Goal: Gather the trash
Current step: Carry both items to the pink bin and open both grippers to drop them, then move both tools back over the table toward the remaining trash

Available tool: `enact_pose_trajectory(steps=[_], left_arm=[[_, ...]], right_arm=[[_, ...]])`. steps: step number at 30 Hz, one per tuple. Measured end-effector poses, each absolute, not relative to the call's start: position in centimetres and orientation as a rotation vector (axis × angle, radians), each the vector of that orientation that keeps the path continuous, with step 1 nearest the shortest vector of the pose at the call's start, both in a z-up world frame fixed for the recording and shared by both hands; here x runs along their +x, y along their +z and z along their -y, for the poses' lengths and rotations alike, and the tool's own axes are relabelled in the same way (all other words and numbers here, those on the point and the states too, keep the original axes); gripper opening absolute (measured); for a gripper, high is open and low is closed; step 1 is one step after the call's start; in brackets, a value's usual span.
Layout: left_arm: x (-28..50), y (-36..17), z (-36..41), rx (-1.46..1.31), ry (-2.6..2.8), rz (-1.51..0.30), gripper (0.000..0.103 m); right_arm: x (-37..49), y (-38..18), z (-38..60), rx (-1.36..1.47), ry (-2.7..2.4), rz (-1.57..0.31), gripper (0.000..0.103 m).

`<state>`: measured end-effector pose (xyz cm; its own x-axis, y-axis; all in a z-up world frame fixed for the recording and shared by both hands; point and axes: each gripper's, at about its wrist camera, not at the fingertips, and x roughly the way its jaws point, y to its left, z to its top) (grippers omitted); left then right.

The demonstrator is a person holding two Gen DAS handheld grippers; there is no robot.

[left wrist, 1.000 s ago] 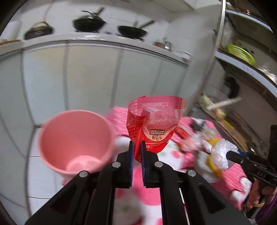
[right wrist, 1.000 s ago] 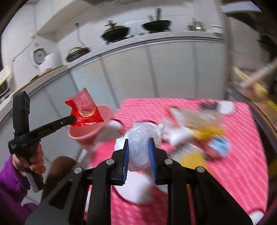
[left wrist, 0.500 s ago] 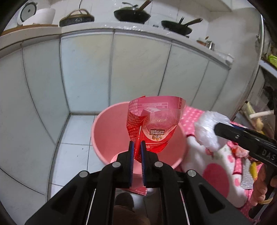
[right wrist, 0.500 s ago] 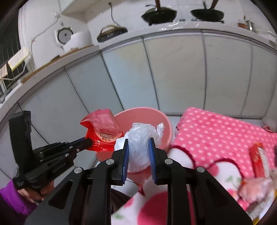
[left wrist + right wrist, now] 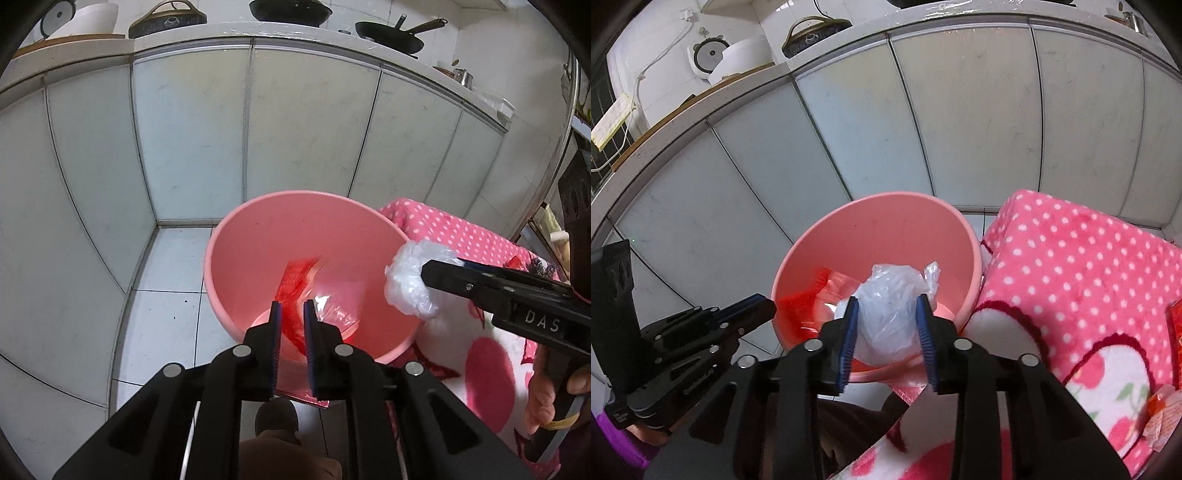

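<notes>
A pink plastic bin (image 5: 258,236) stands on the tiled floor beside the table; it also shows in the right wrist view (image 5: 886,229). My left gripper (image 5: 292,314) is open above the bin. A red snack wrapper (image 5: 295,284) is blurred and falling inside the bin (image 5: 805,299). My right gripper (image 5: 886,314) is shut on a crumpled clear plastic bag (image 5: 890,310) at the bin's near right rim. The bag also shows in the left wrist view (image 5: 410,280).
A table with a pink dotted cloth (image 5: 1071,266) is right of the bin, with red wrappers (image 5: 1161,421) at its right edge. White cabinet panels (image 5: 295,122) stand behind the bin. A red scrap (image 5: 303,398) lies on the floor below the bin.
My left gripper has opened and the red wrapper has dropped into the bin. My right gripper has carried the plastic bag closer over the bin's rim.
</notes>
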<state>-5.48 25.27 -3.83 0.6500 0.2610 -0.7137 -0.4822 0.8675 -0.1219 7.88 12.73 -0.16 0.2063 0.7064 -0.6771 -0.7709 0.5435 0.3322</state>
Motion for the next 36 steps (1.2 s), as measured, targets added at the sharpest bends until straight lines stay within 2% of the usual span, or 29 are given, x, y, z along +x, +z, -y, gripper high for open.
enact_pose_trajectory(steps=[2, 10, 18, 27, 36], left_arm=[[-5.5, -3.6, -25.3, -0.319, 0.436, -0.748, 0.022], [-6.4, -1.9, -24.6, -0.34, 0.415, -0.696, 0.023], [-6.6, 0.0, -21.3, -0.338, 0.32, -0.655, 0.037], [-5.8, 1.1, -15.4, -0.304, 0.165, -0.64, 0.037], [-4.0, 0.8, -10.1, -0.261, 0.05, -0.682, 0.037]], right_arm=[[7.9, -0.1, -12.8, -0.084, 1.031, -0.88, 0.04], [6.9, 1.8, -11.4, -0.084, 1.028, -0.813, 0.041], [4.0, 3.4, -6.2, -0.096, 0.973, -0.735, 0.041], [2.0, 4.8, 3.1, -0.053, 0.825, -0.67, 0.041], [1.5, 3.5, 13.9, 0.029, 0.606, -0.663, 0.041]])
